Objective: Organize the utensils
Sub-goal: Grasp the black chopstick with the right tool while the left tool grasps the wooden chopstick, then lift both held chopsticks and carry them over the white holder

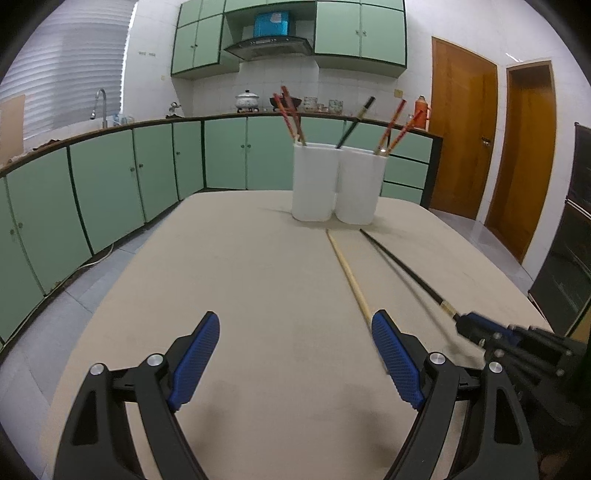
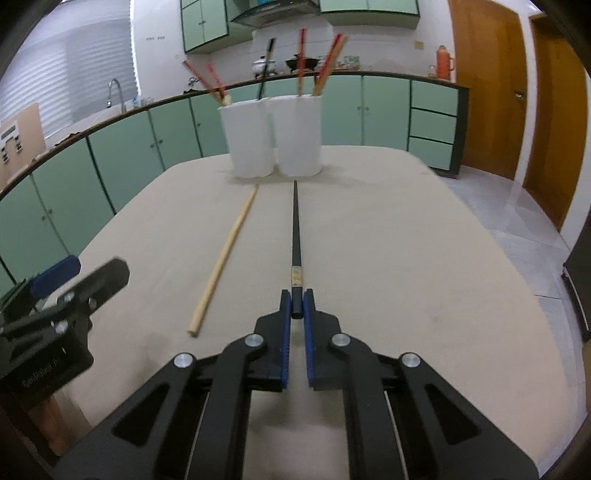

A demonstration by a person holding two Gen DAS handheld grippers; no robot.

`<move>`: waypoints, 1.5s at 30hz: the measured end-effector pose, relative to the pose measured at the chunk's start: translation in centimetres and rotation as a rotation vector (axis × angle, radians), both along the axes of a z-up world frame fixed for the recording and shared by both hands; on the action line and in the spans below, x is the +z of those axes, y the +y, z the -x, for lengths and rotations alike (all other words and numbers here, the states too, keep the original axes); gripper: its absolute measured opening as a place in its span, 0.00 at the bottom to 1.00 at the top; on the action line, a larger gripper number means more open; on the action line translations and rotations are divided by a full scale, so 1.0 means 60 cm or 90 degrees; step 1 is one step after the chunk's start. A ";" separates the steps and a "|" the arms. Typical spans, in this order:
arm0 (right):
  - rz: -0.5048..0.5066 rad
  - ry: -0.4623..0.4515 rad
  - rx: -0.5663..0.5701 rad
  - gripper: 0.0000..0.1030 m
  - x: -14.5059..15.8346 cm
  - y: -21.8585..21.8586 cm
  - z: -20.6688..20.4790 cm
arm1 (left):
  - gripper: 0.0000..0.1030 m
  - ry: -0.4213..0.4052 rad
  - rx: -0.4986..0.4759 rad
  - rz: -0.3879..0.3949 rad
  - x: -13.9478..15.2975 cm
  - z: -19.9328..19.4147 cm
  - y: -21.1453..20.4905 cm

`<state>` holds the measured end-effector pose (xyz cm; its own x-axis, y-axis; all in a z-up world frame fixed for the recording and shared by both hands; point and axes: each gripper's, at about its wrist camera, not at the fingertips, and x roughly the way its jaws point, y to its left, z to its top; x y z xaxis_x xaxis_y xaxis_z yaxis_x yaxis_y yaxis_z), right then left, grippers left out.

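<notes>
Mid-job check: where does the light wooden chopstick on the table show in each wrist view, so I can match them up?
Left wrist: light wooden chopstick runs from centre down toward the open left gripper, left of the black chopstick.
Right wrist: it lies left of centre, left of the right gripper holding the black one.
Shared landmark: two white holders, beyond both chopsticks.

A home kitchen: pale green base cabinets (image 1: 99,184) w/ dark trim run along the left & back of the frame under a long counter, w/ matching wall cabinets (image 1: 360,31) at top centre either side of a range hood (image 1: 269,46). A sink tap (image 1: 100,105) stands at upper left by a blinded window (image 1: 66,85); a lidded pot (image 1: 247,99), crockery & an orange thermos (image 1: 420,110) sit along the back counter vs white wall tiles. Two wooden doors (image 1: 491,147) at right, tiled floor (image 1: 491,236) below them.
</notes>
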<state>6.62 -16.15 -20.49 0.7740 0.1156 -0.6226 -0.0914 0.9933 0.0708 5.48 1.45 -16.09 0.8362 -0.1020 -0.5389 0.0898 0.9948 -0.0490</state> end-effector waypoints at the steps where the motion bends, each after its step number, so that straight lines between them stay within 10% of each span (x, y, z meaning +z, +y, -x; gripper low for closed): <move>1: 0.000 -0.002 -0.005 0.05 0.001 -0.007 0.001 | 0.80 0.003 -0.003 0.000 -0.001 -0.001 -0.005; 18: 0.009 -0.023 -0.031 0.05 0.011 -0.056 0.016 | 0.62 0.051 -0.003 -0.001 -0.032 -0.015 -0.084; 45: -0.005 -0.041 -0.040 0.06 0.030 -0.067 0.034 | 0.06 0.114 -0.005 -0.013 -0.051 -0.035 -0.112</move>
